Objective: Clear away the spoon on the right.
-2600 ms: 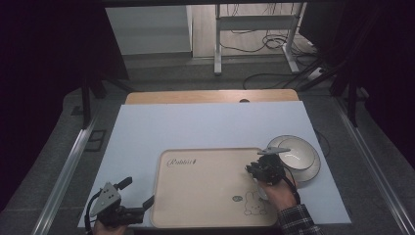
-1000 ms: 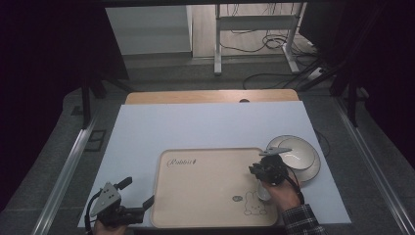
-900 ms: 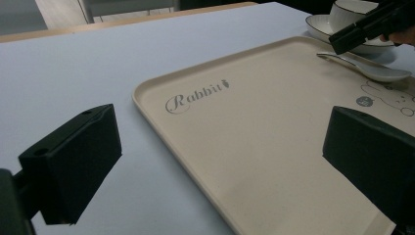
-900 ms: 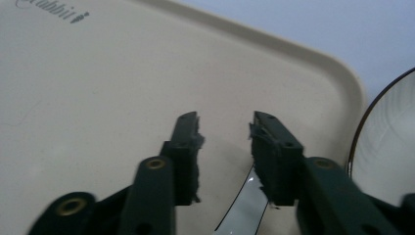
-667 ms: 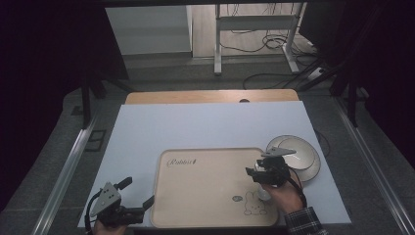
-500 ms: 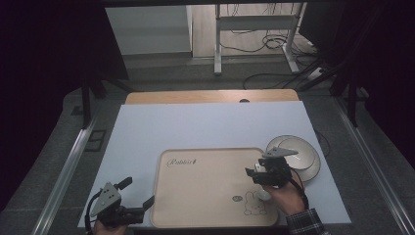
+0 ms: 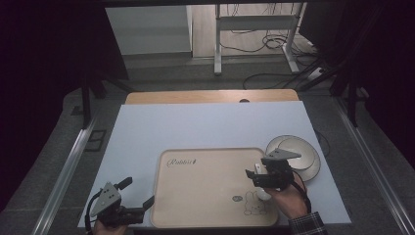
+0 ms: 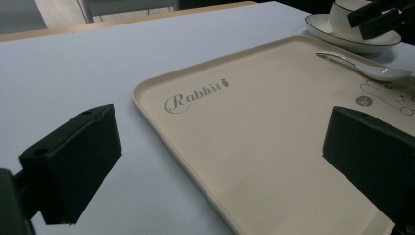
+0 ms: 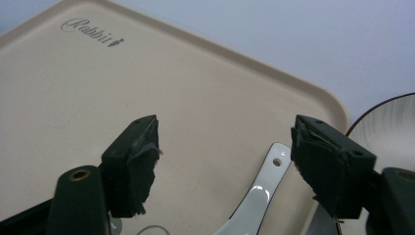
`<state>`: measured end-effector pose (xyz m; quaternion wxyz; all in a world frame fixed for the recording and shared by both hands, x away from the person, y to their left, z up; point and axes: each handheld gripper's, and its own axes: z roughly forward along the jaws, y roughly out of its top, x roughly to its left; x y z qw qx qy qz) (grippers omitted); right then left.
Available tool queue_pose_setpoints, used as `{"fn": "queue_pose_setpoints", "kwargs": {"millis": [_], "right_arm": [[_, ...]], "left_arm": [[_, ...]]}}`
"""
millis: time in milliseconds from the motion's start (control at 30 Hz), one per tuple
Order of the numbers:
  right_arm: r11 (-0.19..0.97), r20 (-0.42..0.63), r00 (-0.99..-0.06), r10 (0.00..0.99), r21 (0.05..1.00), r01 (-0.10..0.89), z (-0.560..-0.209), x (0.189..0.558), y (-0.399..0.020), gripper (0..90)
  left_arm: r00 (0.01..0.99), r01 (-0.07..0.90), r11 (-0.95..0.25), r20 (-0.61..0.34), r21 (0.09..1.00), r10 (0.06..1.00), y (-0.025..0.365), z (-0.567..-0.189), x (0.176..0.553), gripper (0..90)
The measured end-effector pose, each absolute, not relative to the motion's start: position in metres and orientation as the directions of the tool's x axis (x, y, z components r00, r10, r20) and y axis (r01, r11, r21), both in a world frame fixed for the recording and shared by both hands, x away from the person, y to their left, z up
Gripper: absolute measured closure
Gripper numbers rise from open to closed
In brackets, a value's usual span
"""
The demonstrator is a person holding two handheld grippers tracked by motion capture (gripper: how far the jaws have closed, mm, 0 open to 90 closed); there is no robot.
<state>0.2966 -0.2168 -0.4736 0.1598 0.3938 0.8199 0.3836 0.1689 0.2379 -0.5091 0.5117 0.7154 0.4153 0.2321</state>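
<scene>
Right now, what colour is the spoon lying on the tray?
White and glossy; the spoon shows best in the right gripper view.

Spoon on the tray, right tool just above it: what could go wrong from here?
The right tool has just been opening, and the white spoon lies free on the beige tray below its jaws. If the tool drops or swings, a jaw could knock the handle and skid the spoon. The saucer with its cup sits close beside that tool; pulling back carelessly might bump it.
</scene>
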Motion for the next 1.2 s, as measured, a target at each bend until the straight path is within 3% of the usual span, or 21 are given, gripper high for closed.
{"fn": "queue_pose_setpoints", "kwargs": {"millis": [467, 767, 1200], "right_arm": [[0.368, 0.040, -0.631, 0.775, 0.783, 0.501, -0.474, 0.287, -0.226, 12.9], [0.380, -0.001, -0.657, 0.754, 0.817, 0.435, -0.468, 0.274, -0.229, 0.0], [0.359, -0.010, -0.651, 0.759, 0.840, 0.407, -0.464, 0.262, -0.240, 0.0]], "left_arm": [[0.549, 0.358, -0.133, -0.093, 0.924, 0.830, 0.238, -0.509, 0.169, 0.6], [0.550, 0.358, -0.133, -0.094, 0.924, 0.830, 0.238, -0.509, 0.169, 0.6], [0.548, 0.362, -0.131, -0.097, 0.923, 0.831, 0.238, -0.510, 0.169, 0.6]]}}
